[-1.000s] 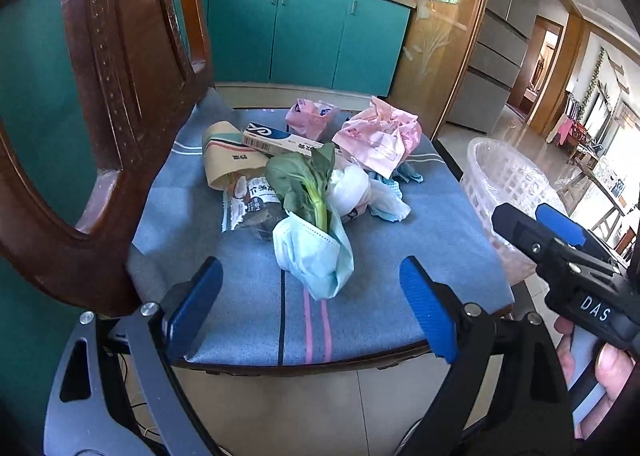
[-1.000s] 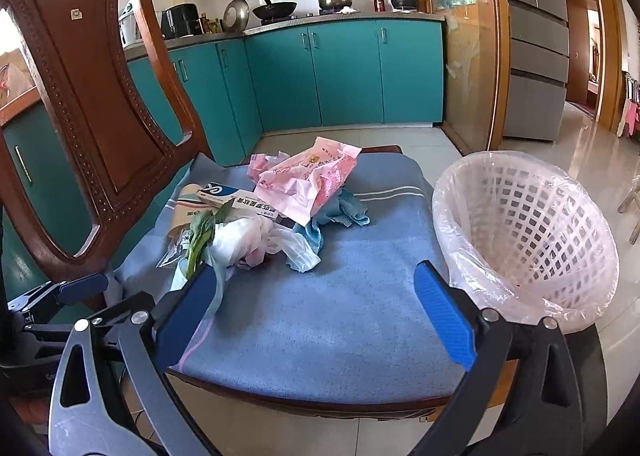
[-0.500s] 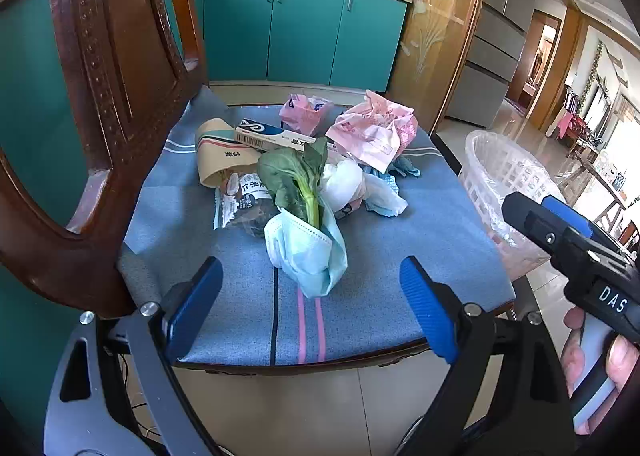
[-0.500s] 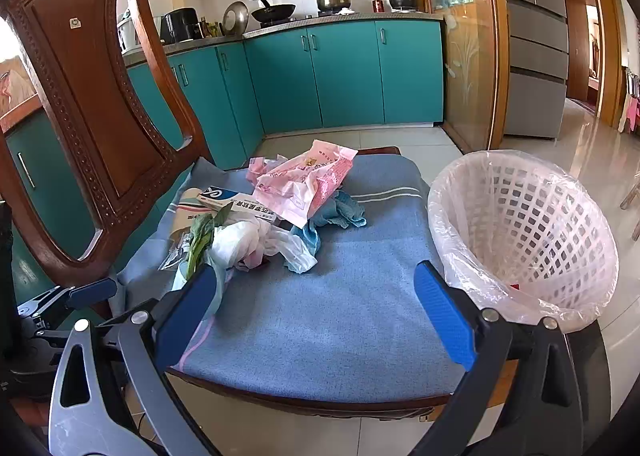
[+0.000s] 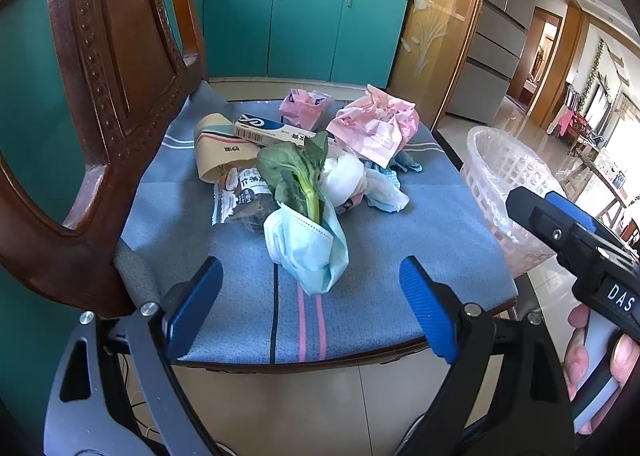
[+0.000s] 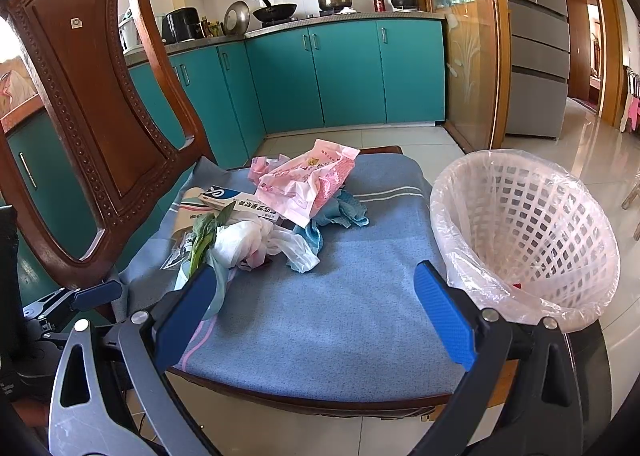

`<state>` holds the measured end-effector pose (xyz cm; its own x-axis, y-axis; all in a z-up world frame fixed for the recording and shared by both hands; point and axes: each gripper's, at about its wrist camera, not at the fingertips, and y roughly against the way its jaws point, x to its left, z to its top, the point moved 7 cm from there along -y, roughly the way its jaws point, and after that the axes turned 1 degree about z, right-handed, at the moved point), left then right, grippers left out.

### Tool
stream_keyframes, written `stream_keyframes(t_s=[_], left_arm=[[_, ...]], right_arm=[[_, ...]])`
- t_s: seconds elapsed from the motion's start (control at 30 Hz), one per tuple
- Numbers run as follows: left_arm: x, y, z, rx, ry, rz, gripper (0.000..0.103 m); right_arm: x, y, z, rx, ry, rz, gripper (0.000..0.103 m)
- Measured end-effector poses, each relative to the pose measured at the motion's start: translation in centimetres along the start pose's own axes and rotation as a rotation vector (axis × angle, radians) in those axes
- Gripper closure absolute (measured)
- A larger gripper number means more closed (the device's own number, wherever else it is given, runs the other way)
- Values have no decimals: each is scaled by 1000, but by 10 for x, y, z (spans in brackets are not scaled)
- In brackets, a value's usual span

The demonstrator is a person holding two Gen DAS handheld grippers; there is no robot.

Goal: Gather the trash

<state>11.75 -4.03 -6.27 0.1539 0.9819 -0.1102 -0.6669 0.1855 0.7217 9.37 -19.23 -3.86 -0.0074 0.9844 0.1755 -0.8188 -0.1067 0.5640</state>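
A heap of trash lies on the blue seat cushion (image 5: 440, 240) of a wooden chair: a pale blue face mask (image 5: 308, 248), a green leafy vegetable (image 5: 296, 172), a flattened paper cup (image 5: 220, 152), a long white box (image 5: 272, 132), a pink crumpled bag (image 5: 376, 124) and white plastic (image 6: 248, 240). My left gripper (image 5: 312, 296) hovers open over the cushion's front edge, just short of the mask, nothing between its blue pads. My right gripper (image 6: 316, 320) is open too, above the cushion's bare front part. A white lattice bin (image 6: 532, 232) lined with clear plastic stands to the right of the chair.
The carved chair back (image 6: 92, 104) rises at the left, close to the left gripper. Teal kitchen cabinets (image 6: 344, 76) and tiled floor (image 6: 592, 152) lie beyond. A hand holds the right gripper's handle (image 5: 592, 288) at the right edge of the left wrist view.
The left wrist view has crept slightly nearer the trash heap, with the mask now closer to its pads. Both grippers stay open and nothing on the cushion has moved.
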Motion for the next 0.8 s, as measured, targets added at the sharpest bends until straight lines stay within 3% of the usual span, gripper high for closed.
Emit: stream_keyframes(t_s=[0.4,0.53,0.67,0.77,0.8], left_arm=[[-1,-11,-4,21,-22,22,14],[0,-25,-9,59,-15,23,33],[5,-42,-16,116,28,1,44],[5,-52,-19,149,54,-33,63],[4,-54,-18,151,59,-49,74]], right_arm=[[2,-2,0,5,-13,13,6],[4,-2,2,4,-14,20,6],[3,-2,2,7,-24,30,6],[3,-2,2,6,-24,36,6],[2,-1,2,6,-24,37,6]])
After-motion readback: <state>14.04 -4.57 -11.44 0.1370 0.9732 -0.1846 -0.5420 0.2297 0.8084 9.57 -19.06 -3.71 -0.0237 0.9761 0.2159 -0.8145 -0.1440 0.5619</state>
